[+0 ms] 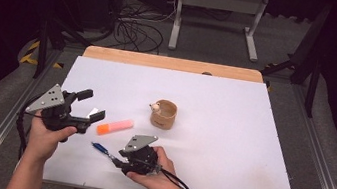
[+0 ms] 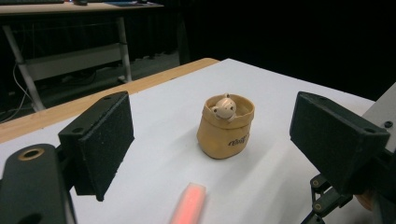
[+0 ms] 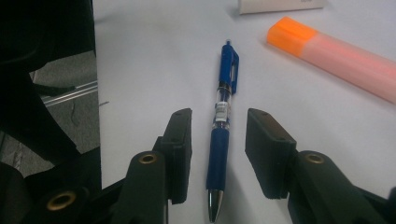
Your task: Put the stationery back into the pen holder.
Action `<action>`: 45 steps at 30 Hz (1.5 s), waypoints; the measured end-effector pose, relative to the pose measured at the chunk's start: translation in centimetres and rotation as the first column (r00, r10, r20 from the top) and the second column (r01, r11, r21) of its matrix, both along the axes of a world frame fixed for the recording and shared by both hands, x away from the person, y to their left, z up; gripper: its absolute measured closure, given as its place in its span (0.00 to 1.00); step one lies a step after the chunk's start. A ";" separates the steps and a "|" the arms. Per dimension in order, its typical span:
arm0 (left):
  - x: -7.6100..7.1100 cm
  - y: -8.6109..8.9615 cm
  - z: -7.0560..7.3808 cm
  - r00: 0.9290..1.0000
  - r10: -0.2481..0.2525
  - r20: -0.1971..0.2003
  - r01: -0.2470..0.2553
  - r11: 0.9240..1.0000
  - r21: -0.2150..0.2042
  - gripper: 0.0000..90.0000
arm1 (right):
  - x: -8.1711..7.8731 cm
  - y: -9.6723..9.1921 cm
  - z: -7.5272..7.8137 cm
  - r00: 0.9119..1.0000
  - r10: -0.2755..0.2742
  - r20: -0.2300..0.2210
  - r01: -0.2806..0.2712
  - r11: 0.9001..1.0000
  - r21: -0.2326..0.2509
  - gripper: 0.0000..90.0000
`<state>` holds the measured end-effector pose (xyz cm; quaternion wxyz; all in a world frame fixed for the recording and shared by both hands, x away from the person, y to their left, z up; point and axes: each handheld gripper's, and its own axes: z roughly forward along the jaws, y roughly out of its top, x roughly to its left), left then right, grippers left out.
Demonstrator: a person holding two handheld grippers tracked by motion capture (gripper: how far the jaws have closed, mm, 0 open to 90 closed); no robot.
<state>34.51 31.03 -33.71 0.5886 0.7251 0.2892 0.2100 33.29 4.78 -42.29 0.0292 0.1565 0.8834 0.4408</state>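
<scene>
The white table [image 1: 229, 149] carries everything here, and the tan fabric cup [image 1: 163, 114] near its middle serves as the landmark. One cup stands upright, with a small pale figure [image 2: 224, 108] poking over its rim and dark lettering on its side.

Two hands come in from the near edge. The left hand [image 1: 43, 137] sits well to the left of the cup, forearm rising from the near-left corner, and holds the left gripper [image 1: 87, 108] roughly level, aimed toward the cup. Its jaws stand wide apart with nothing between them; in the left gripper view the cup shows in the gap, far beyond the pads.

The right hand [image 1: 157, 171] lies nearer than the cup and a little to its left, wrist resting low on the table, and points the right gripper [image 1: 111, 158] leftward, low over the surface. Its jaws are released but drawn fairly narrow, one on each side of the pen's grip; the pads do not press on it.

One orange highlighter [image 1: 115, 127] lies flat to the left of the cup, between the cup and the left gripper. One small white block [image 1: 94, 112] lies just beyond the highlighter's far end.

One blue pen [image 3: 223, 128] lies flat on the table, nearer and to the left of the cup, just beside the highlighter. It has a blue clip, a clear middle section with a label, a blue grip and a silver tip toward the right gripper.
</scene>
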 end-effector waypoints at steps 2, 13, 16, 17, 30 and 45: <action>0.0 0.0 0.0 1.000 0.001 -0.001 -0.001 1.000 0.002 0.16 | 0.0 0.2 -0.1 1.000 0.001 -0.005 -0.001 1.000 -0.008 0.69; 0.1 0.0 -0.1 1.000 0.000 -0.009 0.000 1.000 -0.001 0.16 | 0.0 0.8 -0.9 1.000 0.013 -0.005 -0.014 0.999 -0.050 0.69; 0.1 0.0 -0.1 1.000 -0.001 -0.006 0.001 1.000 0.001 0.16 | 0.0 1.0 -1.1 1.000 0.014 -0.009 -0.015 0.998 -0.059 0.69; 0.1 0.0 -0.1 1.000 -0.002 -0.006 0.002 1.000 0.001 0.16 | 0.0 1.0 -1.1 1.000 0.014 -0.008 -0.014 0.998 -0.062 0.69; 0.1 0.1 -0.2 1.000 -0.002 -0.009 0.002 1.000 -0.004 0.16 | -0.1 1.3 -1.5 1.000 0.000 0.010 0.000 0.996 -0.084 0.77; 0.2 -0.2 -0.3 1.000 -0.012 -0.006 0.012 1.000 0.008 0.17 | -0.6 1.4 -1.5 0.997 -0.009 0.075 0.017 0.994 -0.108 0.89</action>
